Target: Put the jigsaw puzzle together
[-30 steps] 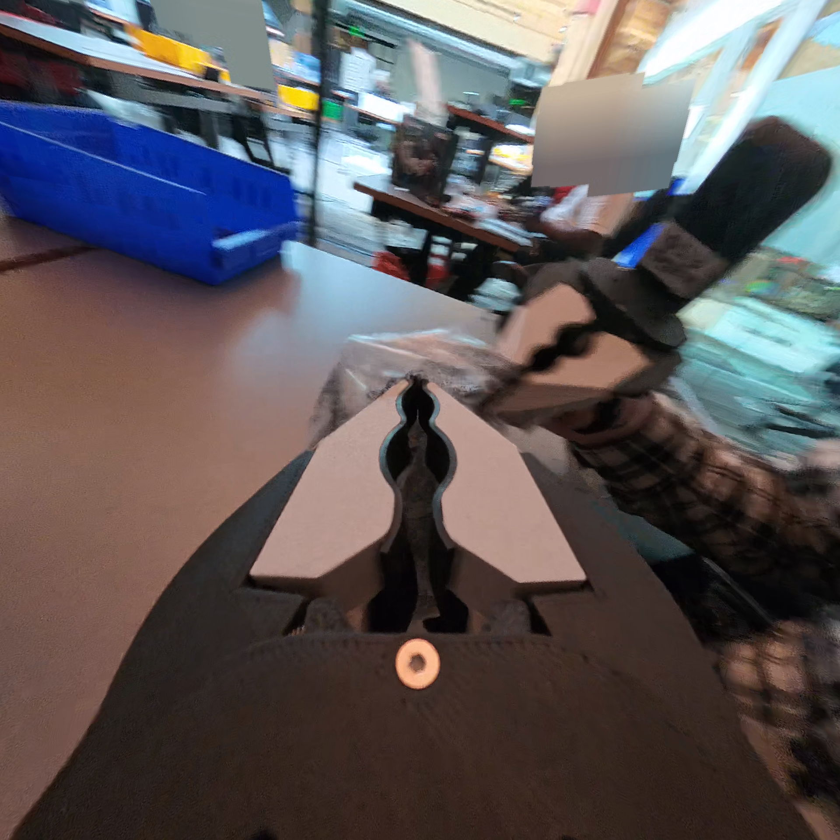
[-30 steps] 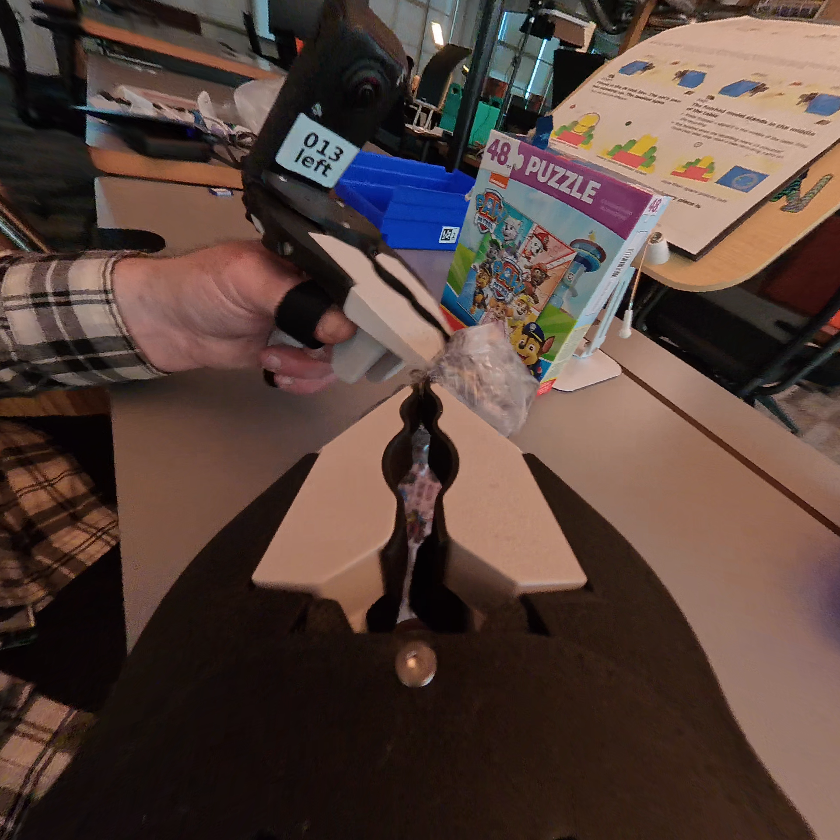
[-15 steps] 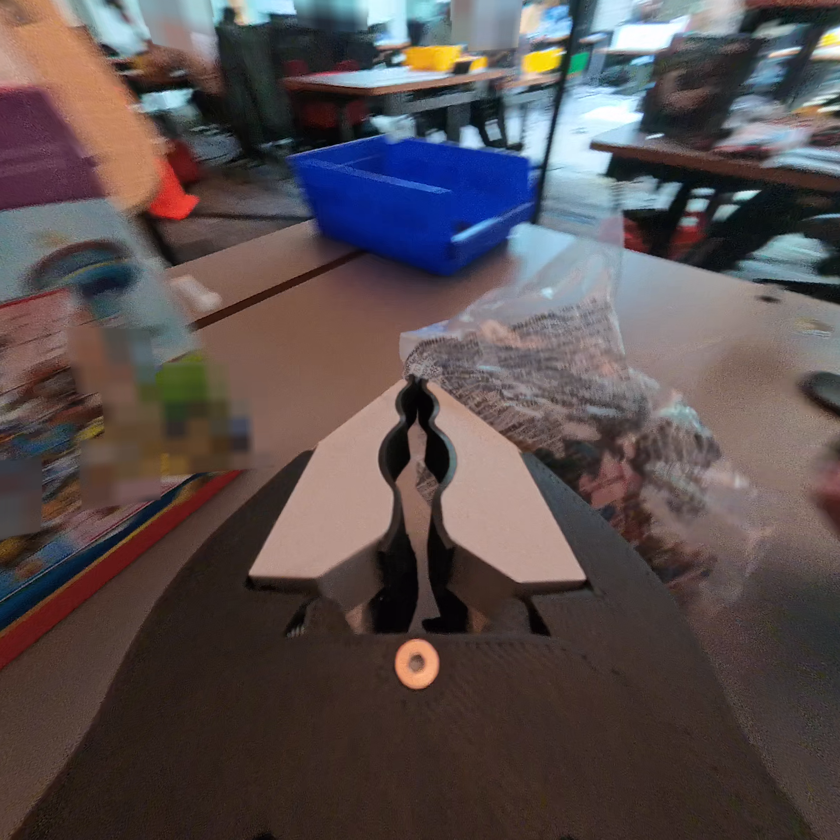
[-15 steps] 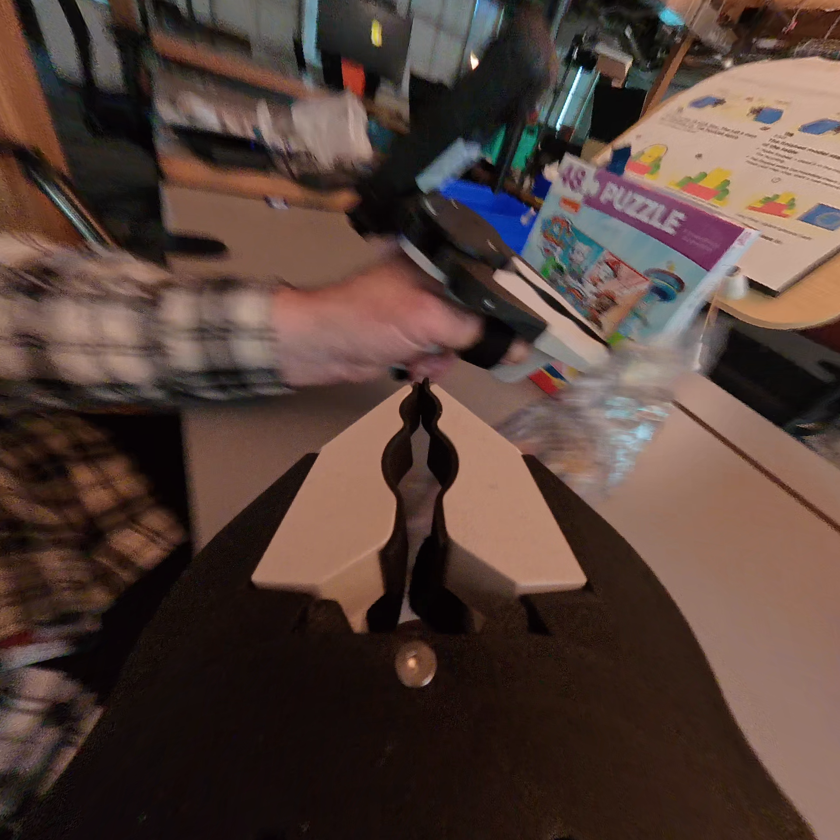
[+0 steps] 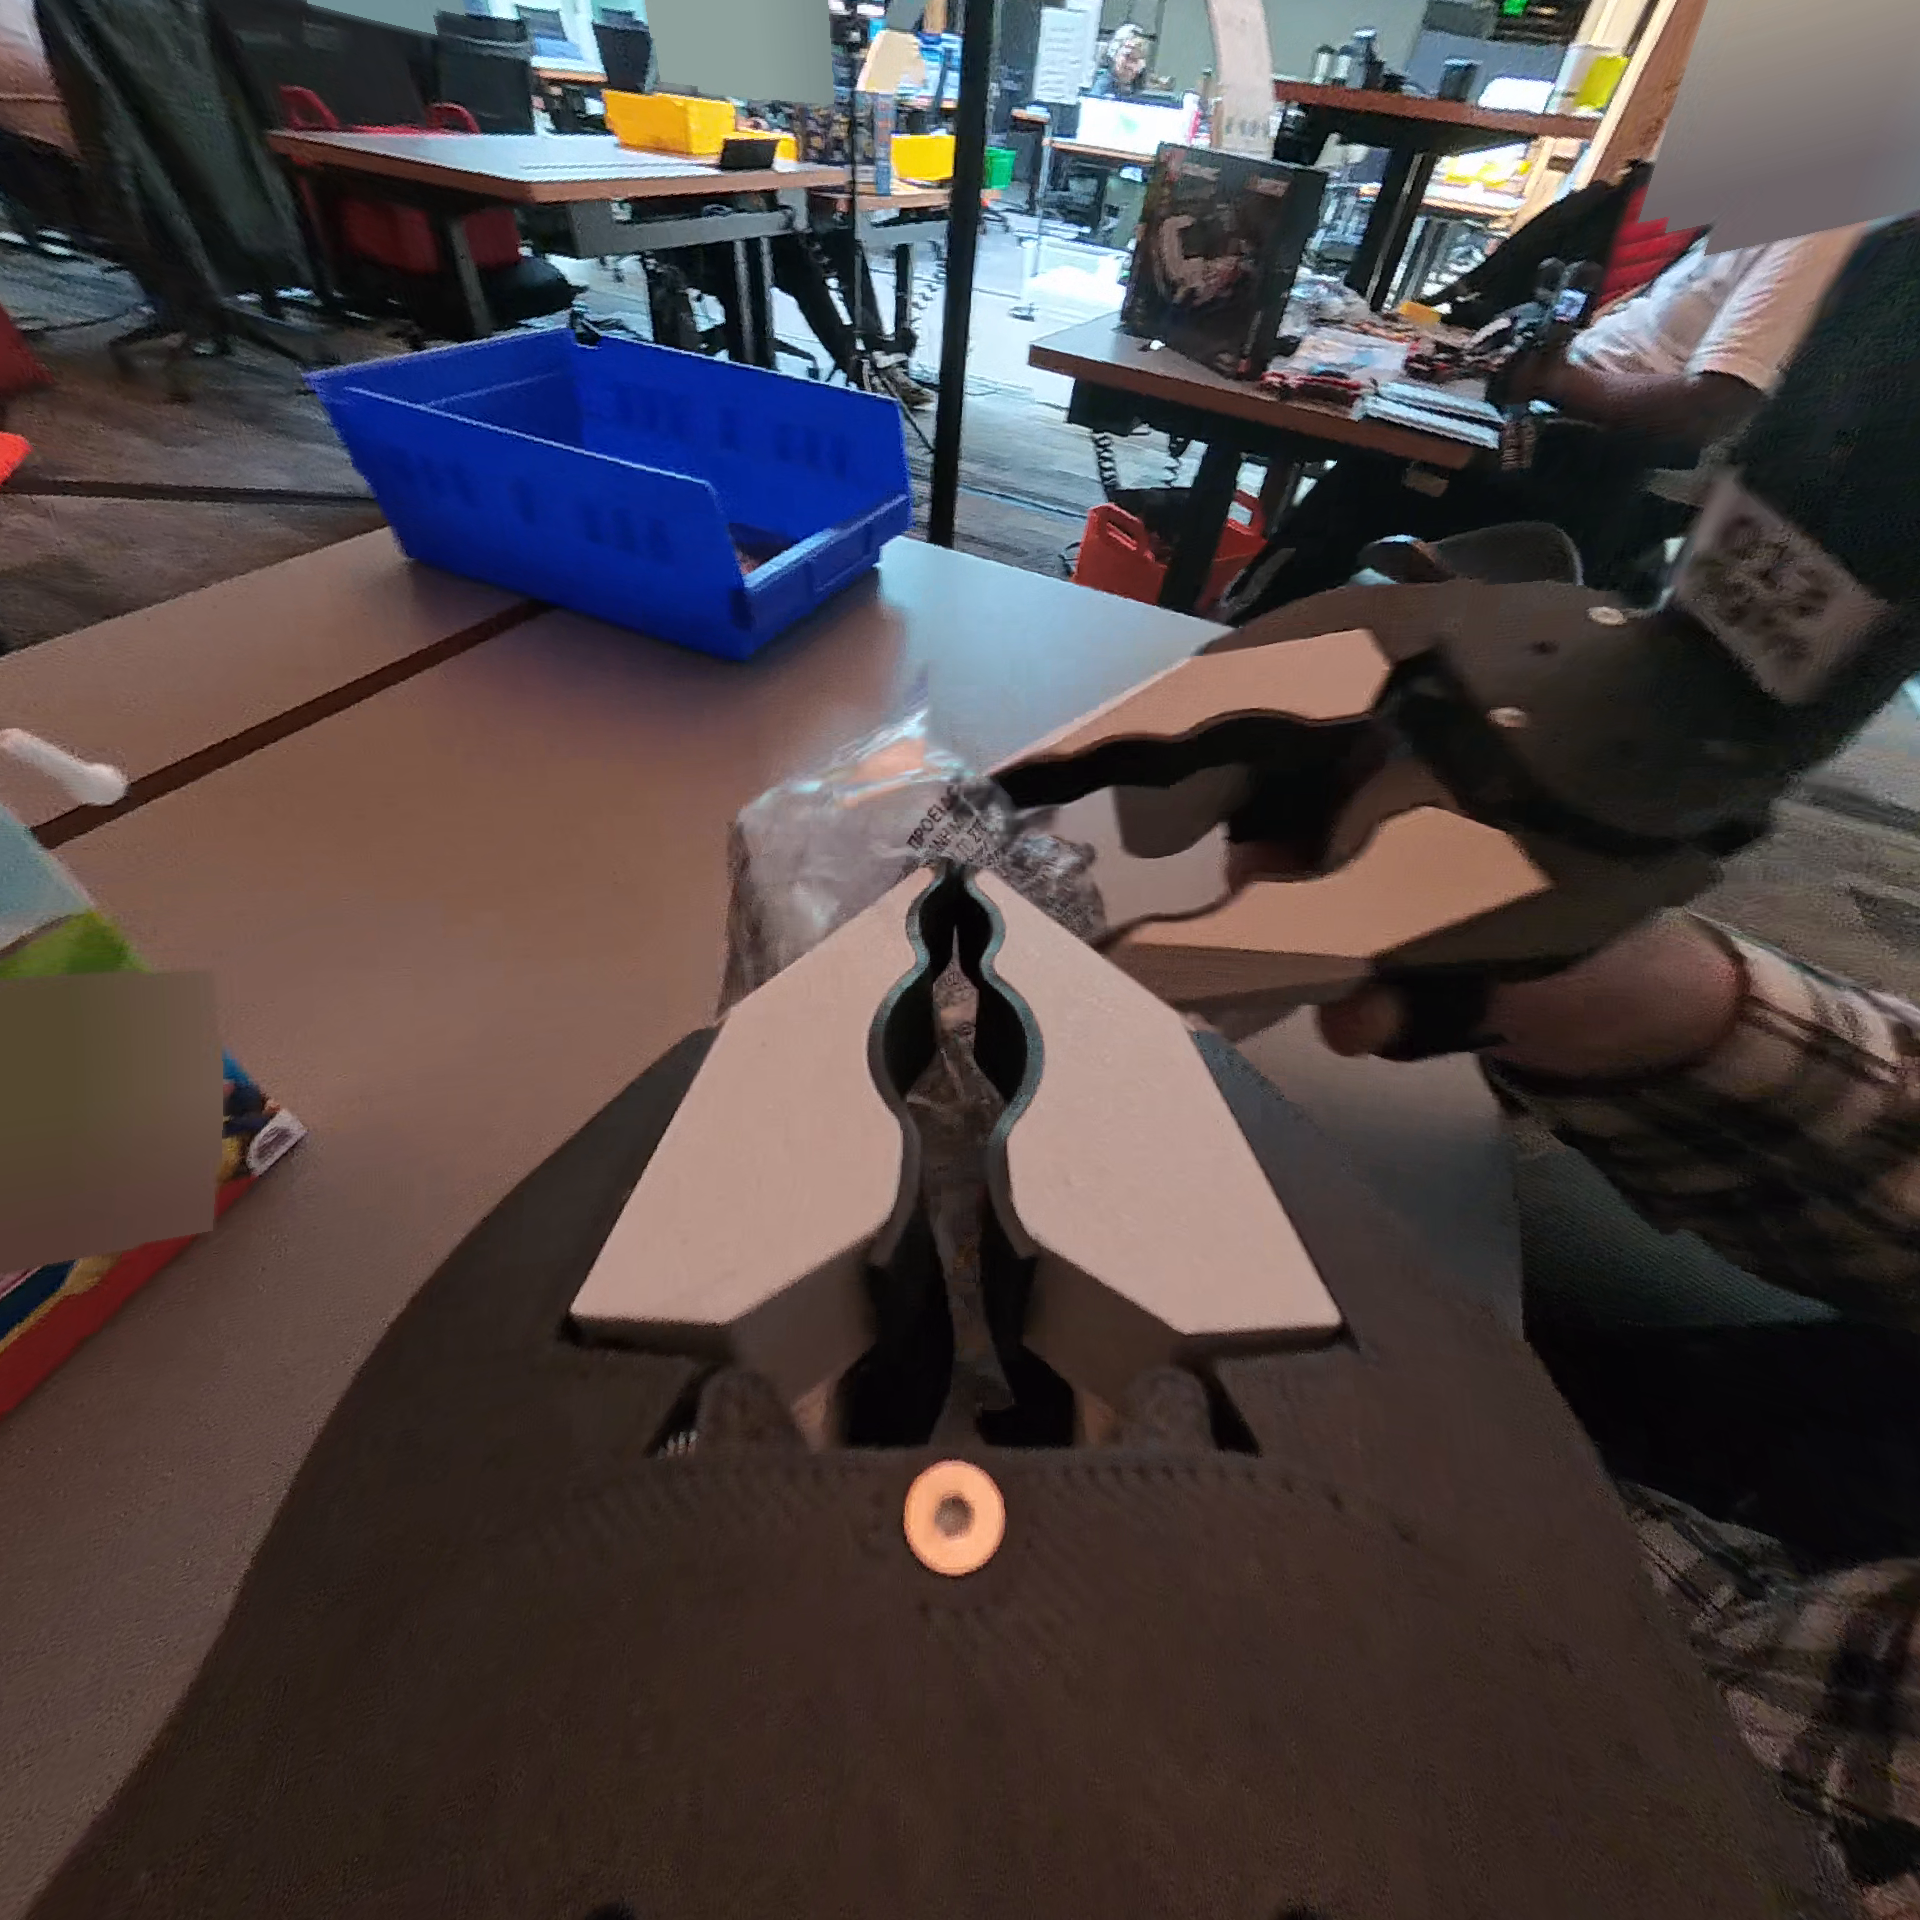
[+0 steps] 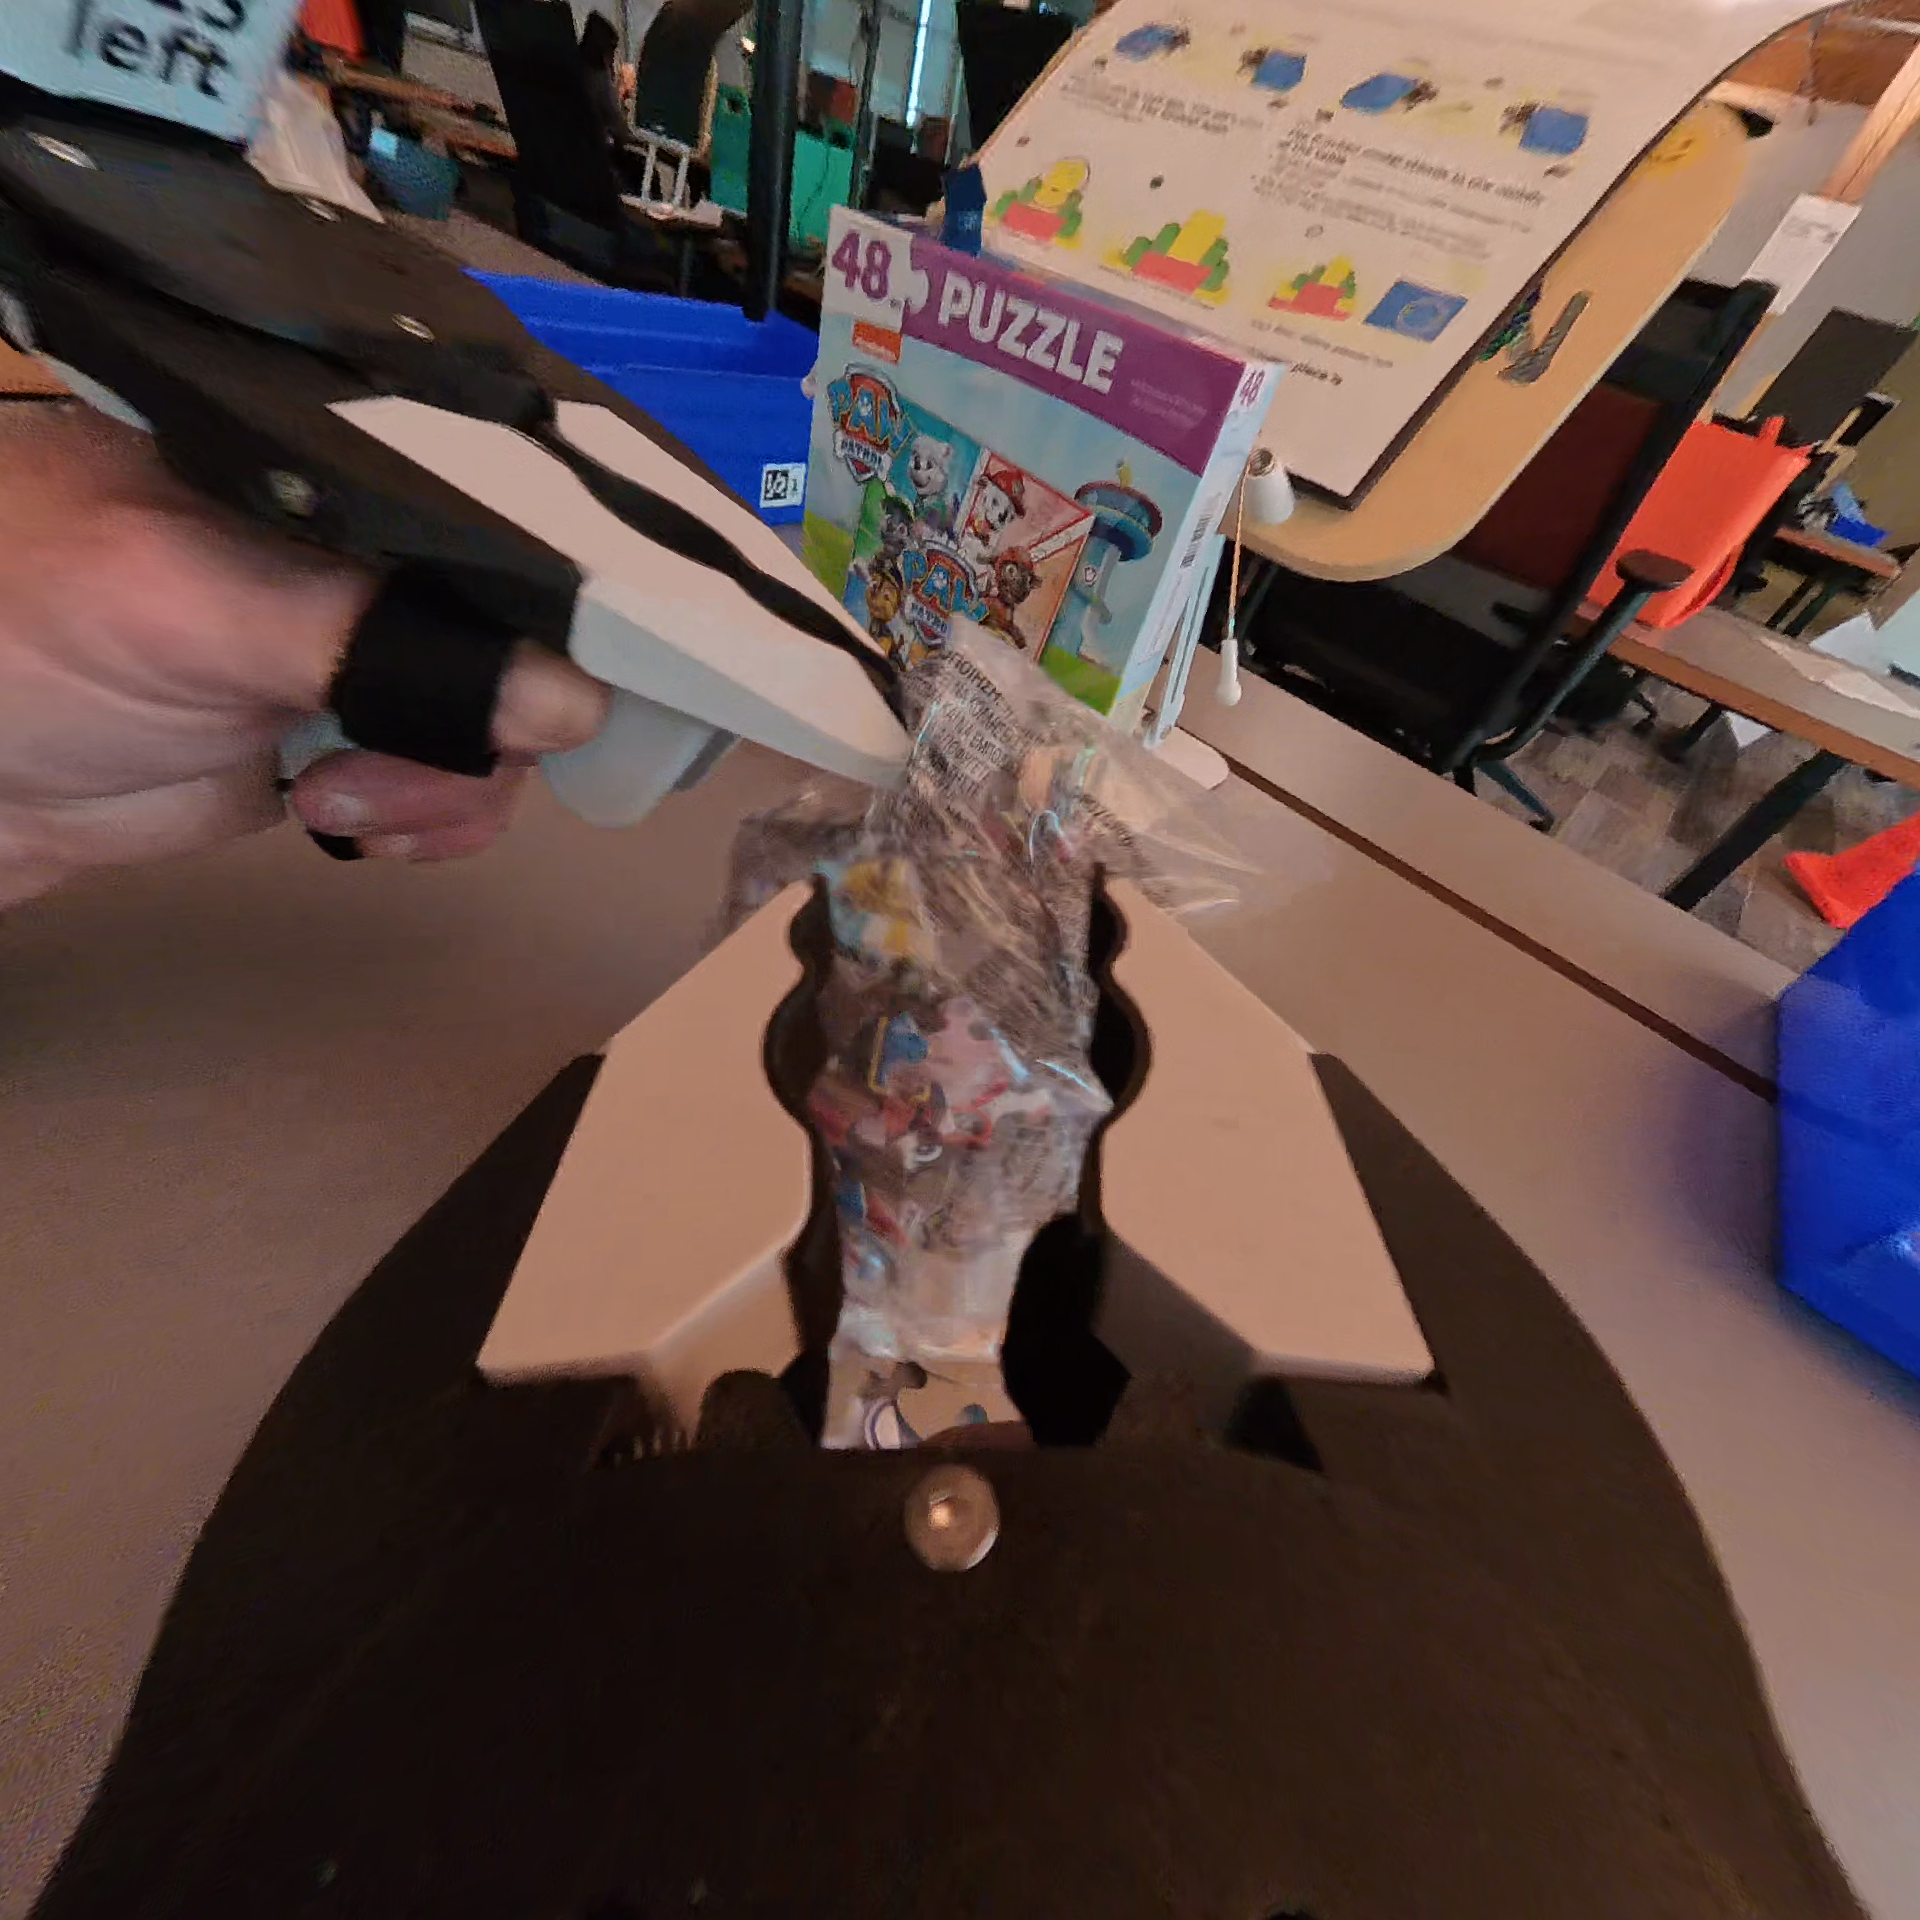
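Right claw (image 6: 956,914) wider around bag (image 6: 966,1039)

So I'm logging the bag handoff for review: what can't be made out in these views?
- Left wrist view: most of the bag is hidden behind the left gripper.
- Right wrist view: pieces blur inside the crinkled plastic; whether the right gripper touches it is unclear.
- Puzzle box cut off by left edge.

Looks like an open workshop or lab floor: rows of work tables (image 5: 582,171) on metal legs, blue parts bin (image 5: 613,488) on the near surface (image 5: 436,894), yellow bins (image 5: 670,120) behind, orange cone (image 6: 1860,868) on the floor, another seated person (image 5: 1662,343) working nearby.
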The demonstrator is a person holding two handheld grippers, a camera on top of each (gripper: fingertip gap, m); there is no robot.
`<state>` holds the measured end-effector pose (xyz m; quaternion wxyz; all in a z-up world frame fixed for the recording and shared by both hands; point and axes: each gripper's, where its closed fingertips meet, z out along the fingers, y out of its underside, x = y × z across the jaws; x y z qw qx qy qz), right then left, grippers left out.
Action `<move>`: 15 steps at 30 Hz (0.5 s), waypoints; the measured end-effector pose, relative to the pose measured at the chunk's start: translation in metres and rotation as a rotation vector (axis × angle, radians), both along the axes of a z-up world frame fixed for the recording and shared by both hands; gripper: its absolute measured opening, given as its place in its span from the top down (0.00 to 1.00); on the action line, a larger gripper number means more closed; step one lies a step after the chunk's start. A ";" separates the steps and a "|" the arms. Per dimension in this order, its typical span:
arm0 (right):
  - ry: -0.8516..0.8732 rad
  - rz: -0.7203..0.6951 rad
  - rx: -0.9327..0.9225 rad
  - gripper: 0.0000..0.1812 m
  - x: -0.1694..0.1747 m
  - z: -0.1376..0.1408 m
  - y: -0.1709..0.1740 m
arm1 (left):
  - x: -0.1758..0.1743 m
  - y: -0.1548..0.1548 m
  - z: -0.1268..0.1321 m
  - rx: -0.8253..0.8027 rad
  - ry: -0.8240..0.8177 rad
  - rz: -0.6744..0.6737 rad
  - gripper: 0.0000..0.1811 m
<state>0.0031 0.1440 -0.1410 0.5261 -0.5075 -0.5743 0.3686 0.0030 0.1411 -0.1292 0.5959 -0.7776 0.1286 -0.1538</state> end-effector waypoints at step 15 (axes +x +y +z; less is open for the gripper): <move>-0.037 0.088 -0.177 1.00 -0.012 -0.014 0.019 | 0.019 -0.003 -0.012 0.018 0.000 -0.112 1.00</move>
